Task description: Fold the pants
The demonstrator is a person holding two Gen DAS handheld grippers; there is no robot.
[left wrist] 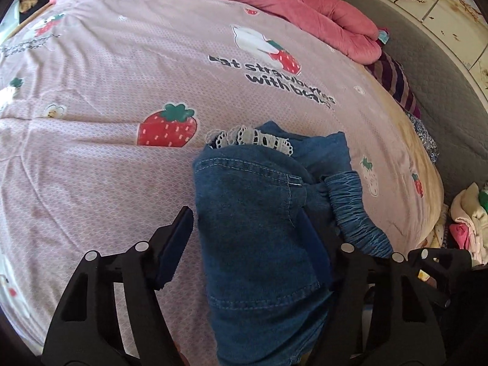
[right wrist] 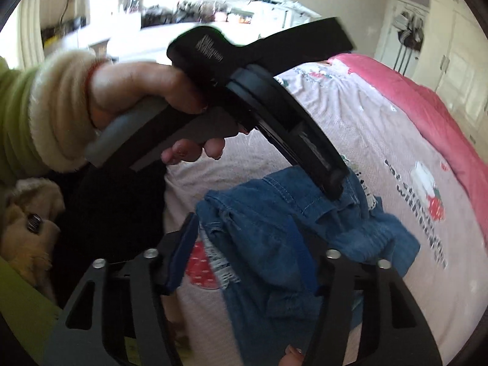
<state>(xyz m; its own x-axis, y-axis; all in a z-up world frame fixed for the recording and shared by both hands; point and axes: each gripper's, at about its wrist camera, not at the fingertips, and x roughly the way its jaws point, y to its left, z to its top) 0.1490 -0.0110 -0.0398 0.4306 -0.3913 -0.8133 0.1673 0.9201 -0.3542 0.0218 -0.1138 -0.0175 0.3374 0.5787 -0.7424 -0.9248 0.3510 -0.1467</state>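
The pants (left wrist: pixel 259 228), a small pair in blue denim with a gathered elastic waistband (left wrist: pixel 357 213) and a strip of white lace trim (left wrist: pixel 253 138), lay bunched on the bed, on a pale pink bedsheet (left wrist: pixel 122 76) printed with strawberries and dark lettering. They sat toward the near edge of the bed, with a rolled pink quilt (left wrist: pixel 320 21) well apart from them along the far side.

In the left wrist view, the left hand-held gripper (left wrist: pixel 247 244) pointed steeply down at the denim. Its jaws stood partly spread, the pants lying between them: the left finger (left wrist: pixel 177 244) hung just beside the fabric's edge over bare sheet, while the right finger (left wrist: pixel 314 253) lay against or under a fold of the cloth. Whether the pads actually pressed the fabric could not be told.

In the right wrist view, the right hand-held gripper (right wrist: pixel 244 253) also straddled the crumpled pants (right wrist: pixel 274 244), jaws partly spread. Its left finger (right wrist: pixel 183 244) stood just clear of the denim's edge, above a strawberry print on the sheet, and its right finger (right wrist: pixel 302 256) was against the cloth. A firm pinch was not visible here either.

The same view showed the person's left hand (right wrist: pixel 146 91), in a cream cuff under a green sleeve (right wrist: pixel 12 116), wrapped round the grey handle of the other gripper, whose black tip reached down onto the top of the pants. The background of a cluttered room was blurred.
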